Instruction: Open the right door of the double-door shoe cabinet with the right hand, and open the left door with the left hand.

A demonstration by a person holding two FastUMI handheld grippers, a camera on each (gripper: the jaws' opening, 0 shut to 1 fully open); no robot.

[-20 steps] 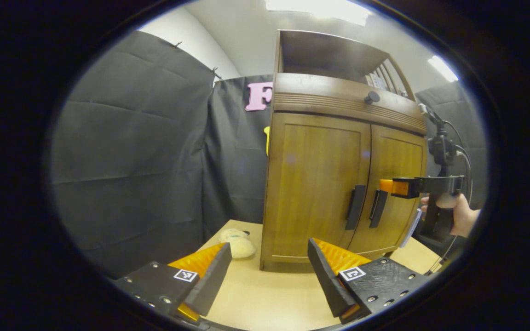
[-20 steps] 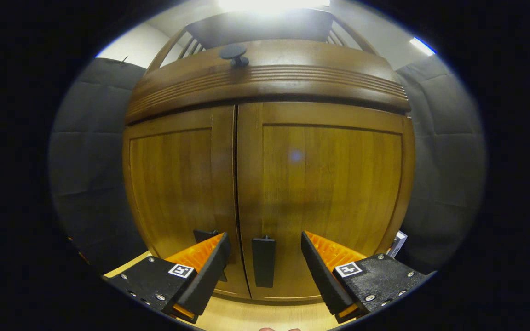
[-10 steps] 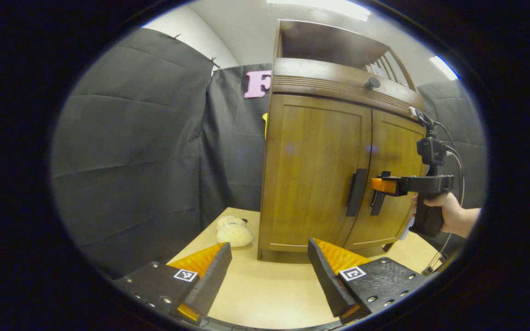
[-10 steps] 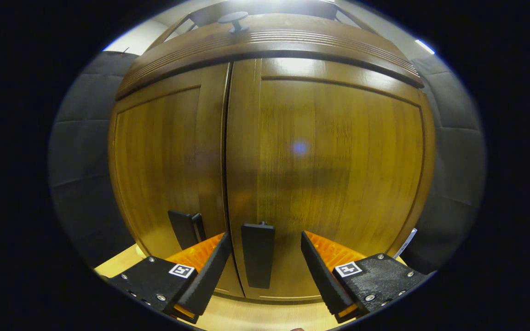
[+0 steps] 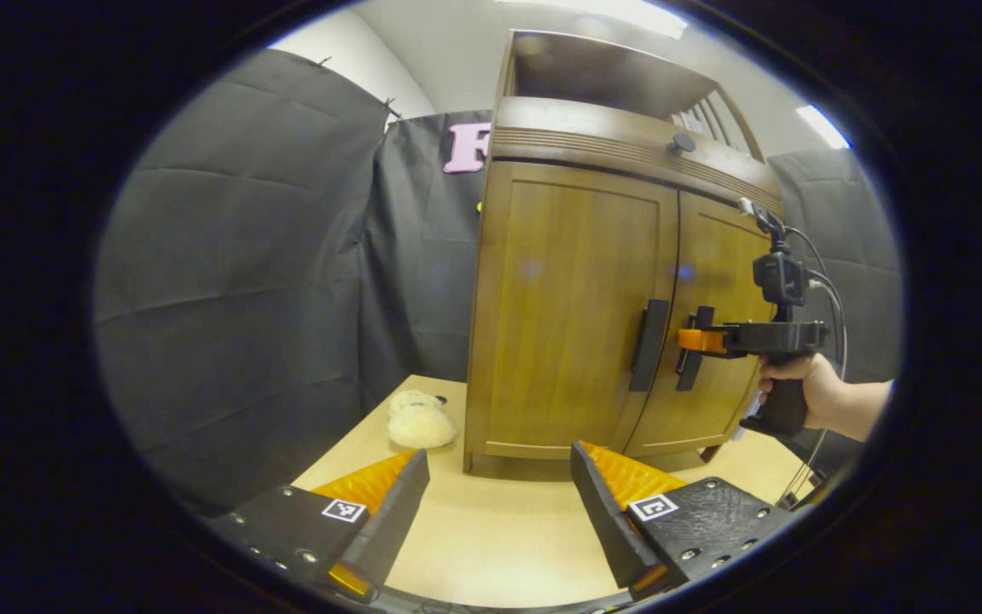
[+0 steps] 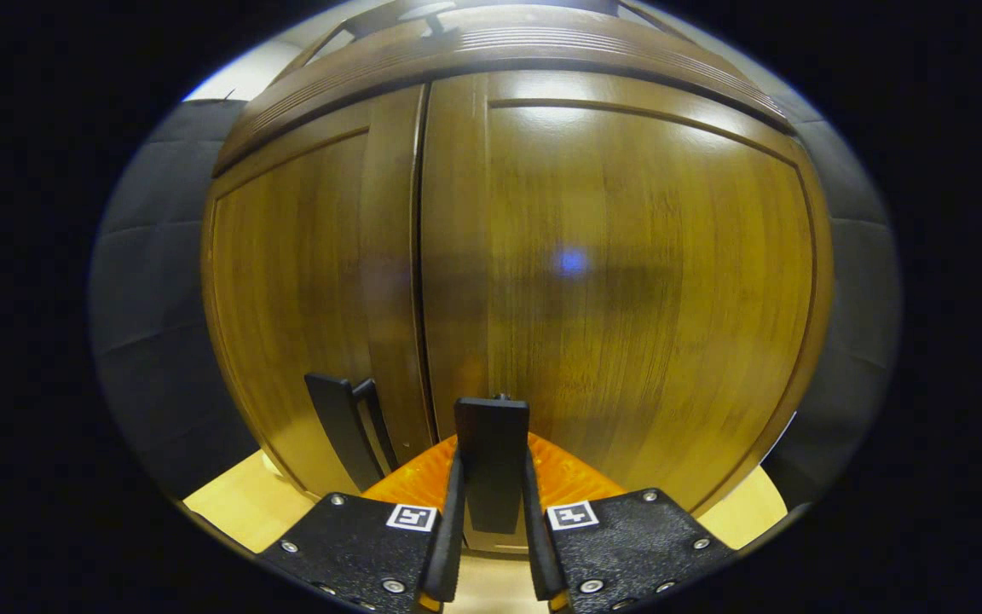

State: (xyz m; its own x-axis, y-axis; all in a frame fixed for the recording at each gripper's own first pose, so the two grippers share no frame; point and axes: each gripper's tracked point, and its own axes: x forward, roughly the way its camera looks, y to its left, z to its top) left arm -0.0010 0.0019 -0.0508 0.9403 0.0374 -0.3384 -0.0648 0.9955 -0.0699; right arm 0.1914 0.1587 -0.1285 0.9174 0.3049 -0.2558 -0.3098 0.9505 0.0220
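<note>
Wooden right door's handle [image 6: 491,465] (gripper-clamped).

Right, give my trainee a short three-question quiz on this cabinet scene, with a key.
1. True or false: the right gripper is shut on the right door handle.
2. Multiple choice: the left gripper is (A) shut on the left door handle, (B) open, hanging over the table short of the cabinet, (C) resting on the cabinet's top.
3. Fill in: beside the cabinet on the table lies a pale ____ toy.

Key
1. True: both fingers press the handle's sides.
2. B.
3. plush; the doors look closed.
</note>
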